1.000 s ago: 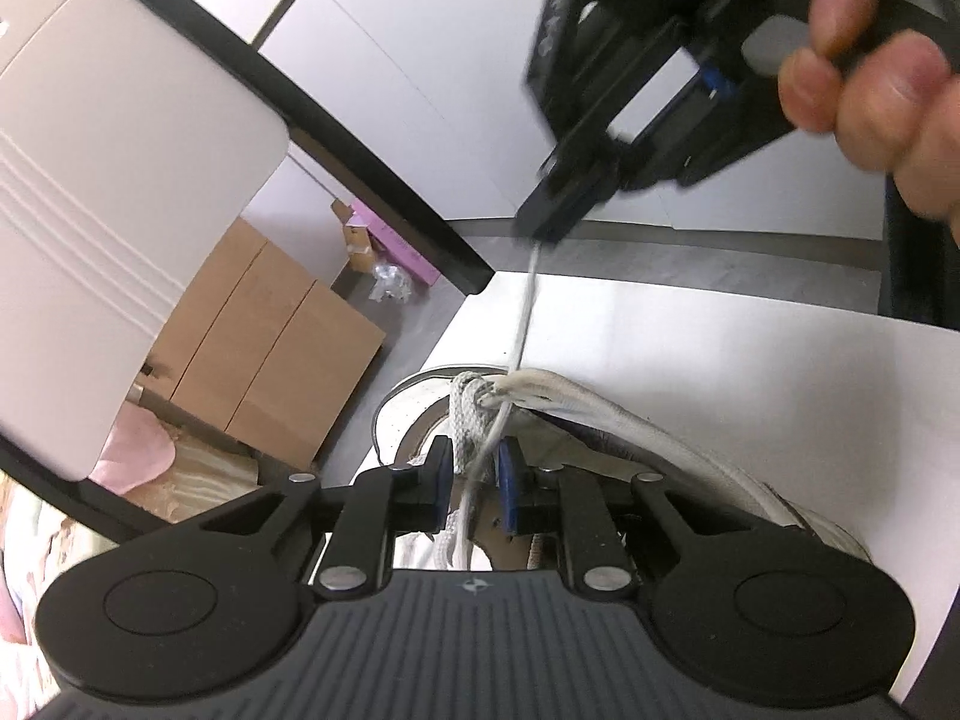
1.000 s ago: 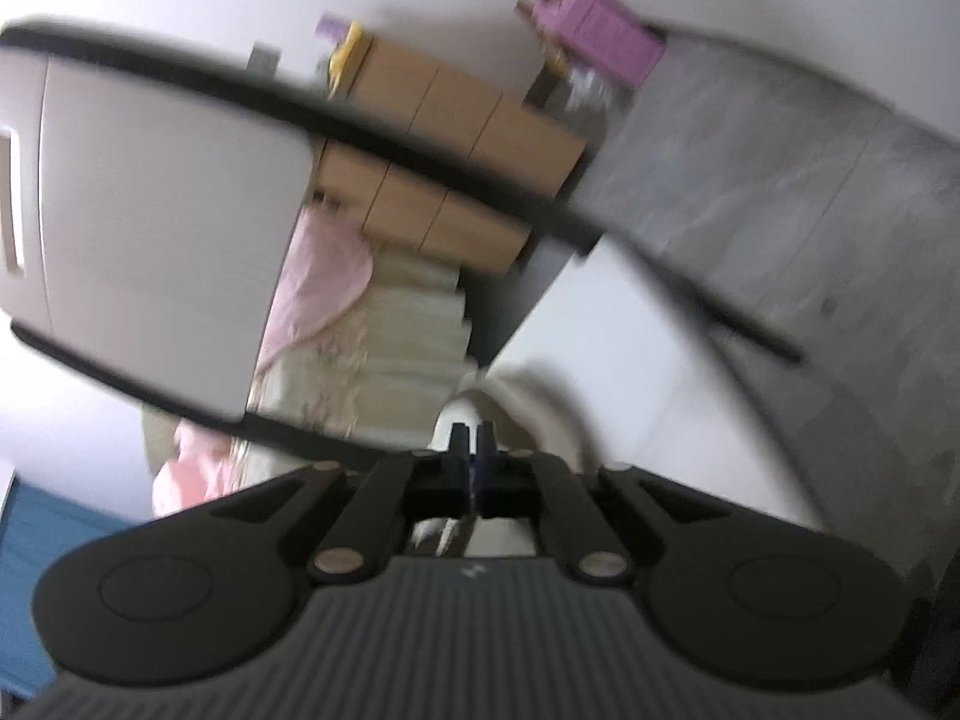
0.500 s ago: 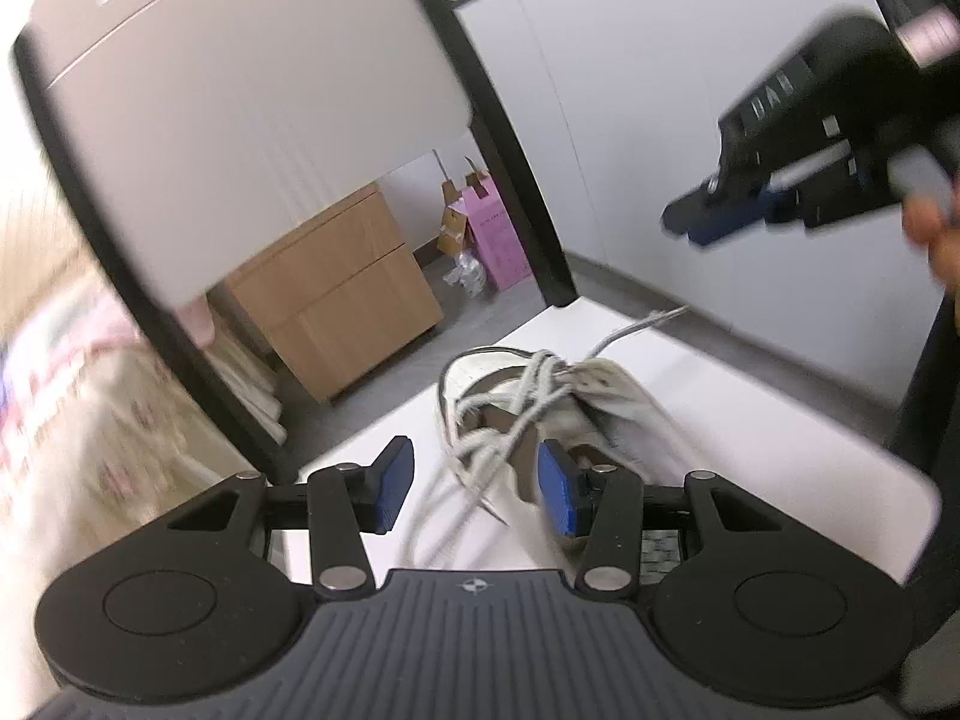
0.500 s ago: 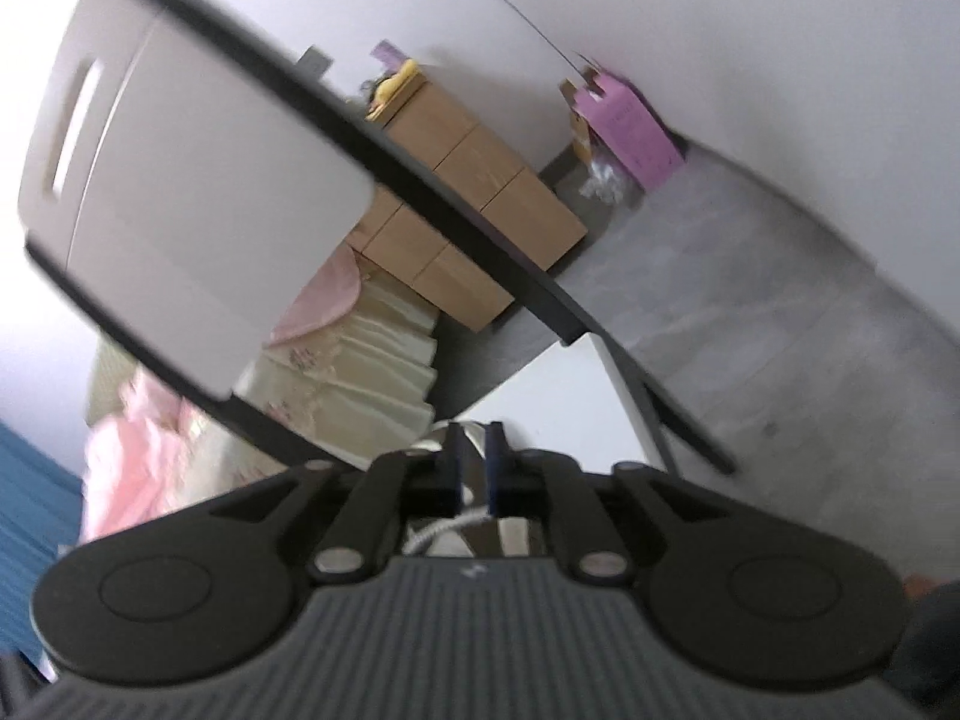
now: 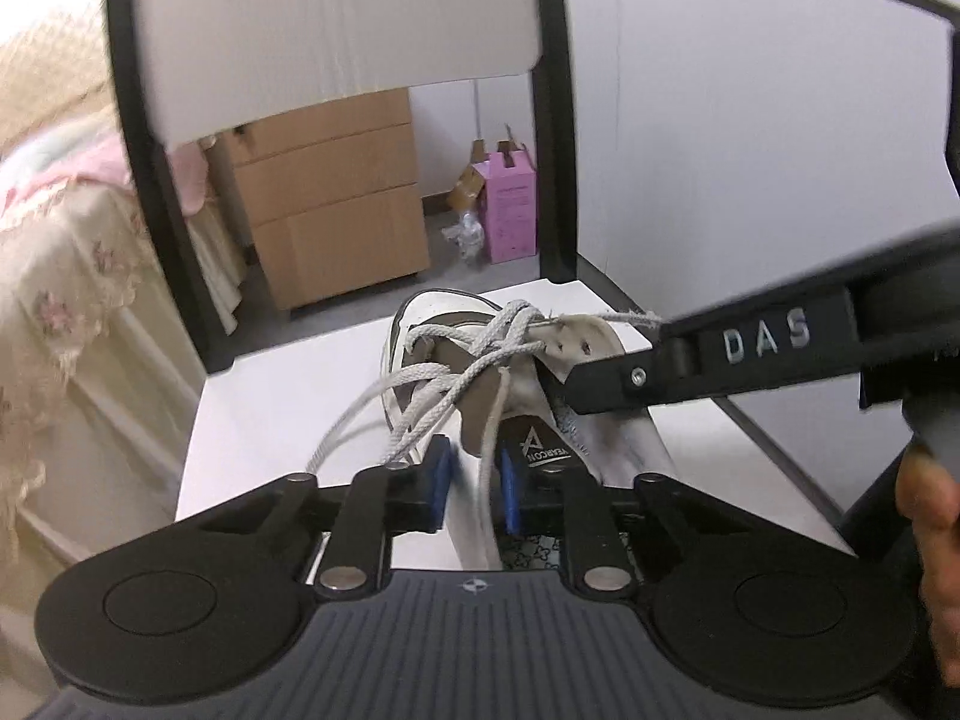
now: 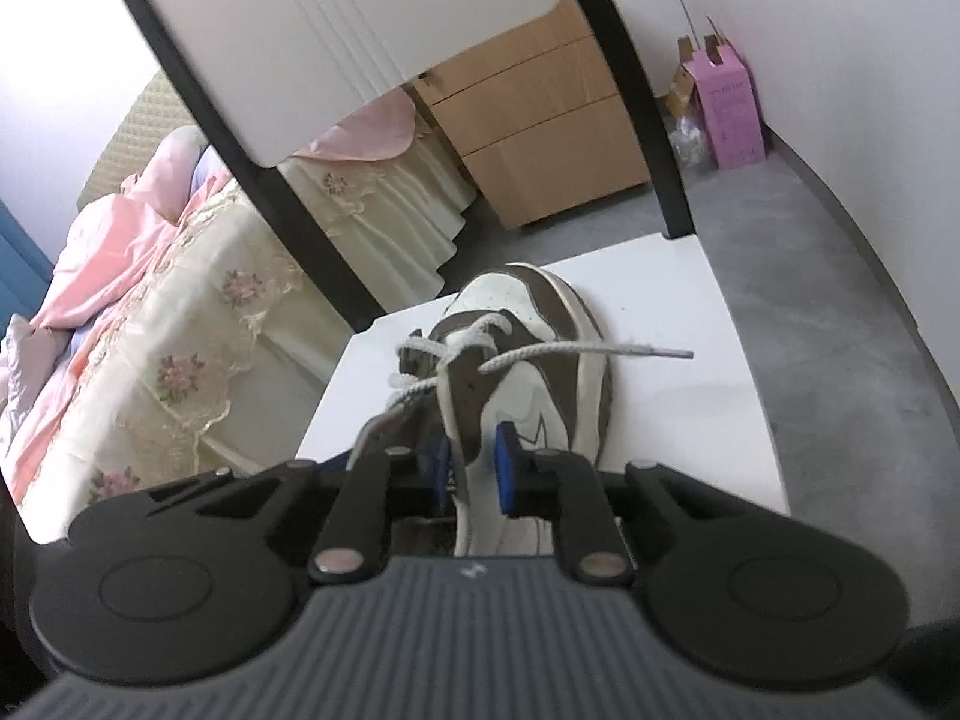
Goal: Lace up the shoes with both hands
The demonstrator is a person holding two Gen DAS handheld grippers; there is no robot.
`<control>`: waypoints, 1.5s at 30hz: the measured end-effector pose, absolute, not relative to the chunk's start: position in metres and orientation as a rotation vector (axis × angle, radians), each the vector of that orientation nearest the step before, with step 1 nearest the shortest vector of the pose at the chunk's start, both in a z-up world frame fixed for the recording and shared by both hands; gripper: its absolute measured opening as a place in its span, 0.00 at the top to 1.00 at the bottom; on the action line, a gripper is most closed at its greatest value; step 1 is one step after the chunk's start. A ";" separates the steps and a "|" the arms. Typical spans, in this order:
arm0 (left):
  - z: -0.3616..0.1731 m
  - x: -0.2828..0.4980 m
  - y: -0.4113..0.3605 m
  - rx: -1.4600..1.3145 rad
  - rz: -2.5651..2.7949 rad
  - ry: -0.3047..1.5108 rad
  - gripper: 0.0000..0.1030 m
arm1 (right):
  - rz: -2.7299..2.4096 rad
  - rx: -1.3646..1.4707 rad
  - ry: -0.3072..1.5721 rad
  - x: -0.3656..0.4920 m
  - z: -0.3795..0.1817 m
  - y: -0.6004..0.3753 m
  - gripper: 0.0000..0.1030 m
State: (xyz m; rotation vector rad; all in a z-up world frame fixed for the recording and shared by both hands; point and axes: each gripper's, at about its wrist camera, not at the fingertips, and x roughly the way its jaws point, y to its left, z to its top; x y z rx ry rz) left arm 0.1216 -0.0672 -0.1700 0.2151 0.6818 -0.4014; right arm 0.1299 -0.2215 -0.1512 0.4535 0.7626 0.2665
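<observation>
On a white desk (image 6: 720, 420) a white and brown shoe (image 6: 540, 324) sits with its toe pointing away towards the far edge, its grey lace (image 5: 432, 384) criss-crossed loosely over the tongue. In the right wrist view one lace end (image 6: 600, 351) stretches out to the right over the side of the shoe, free of either gripper.

The left gripper (image 5: 474, 483) is low at the near end of the shoe. Its blue pads (image 5: 437, 480) stand a narrow gap apart with the white edge of the shoe opening between them; its jaws have just been closing, and I cannot tell whether the pads press on that edge.

The right gripper (image 6: 474, 474) also hangs over the near part of the shoe, its jaws slightly apart after closing a little, with a white strip of the shoe's upper seen between the pads; I cannot tell whether it touches them. In the left wrist view it reaches in from the right (image 5: 606, 381), close to the right side of the shoe, with a hand (image 5: 936, 546) behind it.

Beyond the desk are a chair back (image 5: 336, 24), wooden drawers (image 6: 540, 120), a pink box (image 6: 729, 114) and a bed (image 6: 150, 324).
</observation>
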 end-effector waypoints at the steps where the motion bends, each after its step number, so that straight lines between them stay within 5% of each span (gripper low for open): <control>1: -0.169 0.120 -0.064 0.195 -0.396 0.690 0.83 | 0.276 0.448 0.764 0.131 -0.152 -0.220 0.87; 8: -0.166 0.105 -0.048 0.165 -0.367 0.713 0.83 | 0.323 0.483 0.808 0.119 -0.153 -0.215 0.85; 13: -0.170 0.105 -0.043 0.132 -0.358 0.683 0.81 | 0.324 0.857 0.833 0.123 -0.171 -0.242 0.63; 16: -0.172 0.109 -0.044 0.118 -0.347 0.671 0.81 | 0.290 1.050 0.835 0.131 -0.188 -0.255 0.59; 22: -0.176 0.117 -0.052 0.116 -0.310 0.638 0.81 | 0.190 1.118 0.750 0.144 -0.193 -0.260 0.60; 24: -0.176 0.117 -0.053 0.112 -0.296 0.624 0.84 | 0.166 1.173 0.740 0.146 -0.199 -0.262 0.68; 26: -0.175 0.116 -0.054 0.117 -0.277 0.607 0.88 | 0.148 1.144 0.746 0.149 -0.199 -0.259 0.96; 45: -0.172 0.107 -0.047 0.098 -0.247 0.581 0.90 | -0.163 1.014 0.582 0.128 -0.183 -0.375 0.98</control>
